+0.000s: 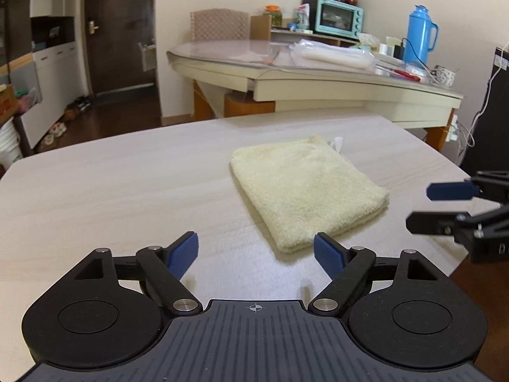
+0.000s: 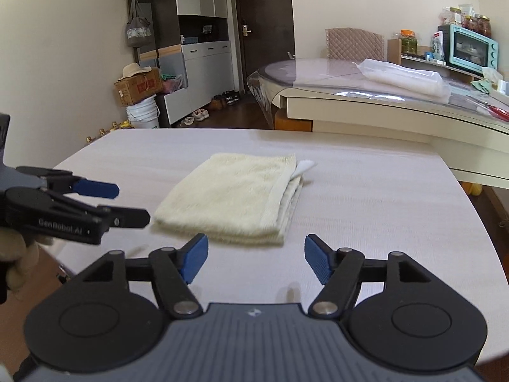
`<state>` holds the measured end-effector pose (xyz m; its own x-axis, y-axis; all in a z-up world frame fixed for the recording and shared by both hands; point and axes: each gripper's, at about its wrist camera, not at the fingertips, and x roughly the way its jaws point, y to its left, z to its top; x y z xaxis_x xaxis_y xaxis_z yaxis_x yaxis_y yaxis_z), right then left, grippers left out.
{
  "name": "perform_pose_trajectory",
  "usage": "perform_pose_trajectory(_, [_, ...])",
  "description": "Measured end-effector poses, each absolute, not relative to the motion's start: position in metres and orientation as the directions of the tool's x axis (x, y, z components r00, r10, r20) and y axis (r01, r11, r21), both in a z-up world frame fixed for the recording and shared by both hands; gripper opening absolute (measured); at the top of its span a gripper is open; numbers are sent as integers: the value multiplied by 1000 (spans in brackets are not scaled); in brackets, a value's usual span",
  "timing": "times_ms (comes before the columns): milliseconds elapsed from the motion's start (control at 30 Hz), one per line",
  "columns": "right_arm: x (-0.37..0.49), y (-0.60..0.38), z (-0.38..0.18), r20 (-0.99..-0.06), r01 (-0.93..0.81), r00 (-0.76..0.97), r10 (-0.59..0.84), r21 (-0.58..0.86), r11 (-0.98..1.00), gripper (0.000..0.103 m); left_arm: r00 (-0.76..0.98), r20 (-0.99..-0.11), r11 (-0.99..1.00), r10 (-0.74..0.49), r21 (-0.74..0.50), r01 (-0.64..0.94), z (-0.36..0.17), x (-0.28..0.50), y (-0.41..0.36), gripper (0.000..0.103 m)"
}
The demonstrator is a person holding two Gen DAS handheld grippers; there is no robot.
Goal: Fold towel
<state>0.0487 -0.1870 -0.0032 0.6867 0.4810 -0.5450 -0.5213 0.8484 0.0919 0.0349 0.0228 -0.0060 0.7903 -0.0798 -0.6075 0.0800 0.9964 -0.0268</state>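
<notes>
A pale yellow towel (image 1: 305,187) lies folded in a thick rectangle on the light wood table (image 1: 111,191). It also shows in the right wrist view (image 2: 235,197), with a white label at its far corner. My left gripper (image 1: 256,254) is open and empty, just short of the towel's near corner. My right gripper (image 2: 256,261) is open and empty, just short of the towel's near edge. Each gripper shows in the other's view: the right one (image 1: 416,207) to the towel's right, the left one (image 2: 133,203) to its left, both open.
A cream dining table (image 1: 318,79) with a glass top stands behind, carrying a blue thermos (image 1: 421,35), a teal toaster oven (image 1: 338,17) and plastic-wrapped goods. A dark door (image 2: 262,22), cabinets, a box and buckets (image 2: 143,111) lie beyond. The table edge is near at right (image 2: 496,254).
</notes>
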Motion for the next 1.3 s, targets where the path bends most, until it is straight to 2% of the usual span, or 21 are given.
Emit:
perform_pose_trajectory(233, [25, -186, 1, -542, -512, 701, 463, 70, 856, 82, 801, -597, 999, -39, -12, 40, -2, 15, 23, 93])
perform_pose_trajectory(567, [-2, -196, 4, -526, -509, 713, 463, 66, 858, 83, 804, -594, 1000, 12, -8, -21, 4, -3, 16, 96])
perform_pose_trajectory(900, [-11, -201, 6, -513, -474, 728, 455, 104, 875, 84, 790, -613, 1000, 9, -9, -19, 0, -7, 2, 97])
perform_pose_trajectory(1167, [-9, -198, 0, -529, -468, 728, 437, 84, 880, 84, 781, -624, 994, 6, -85, -76, 0, -8, 10, 97])
perform_pose_trajectory(1300, [-9, -199, 1, -526, -465, 733, 432, 75, 882, 84, 784, -621, 993, 16, -79, -83, 2, -8, 9, 97])
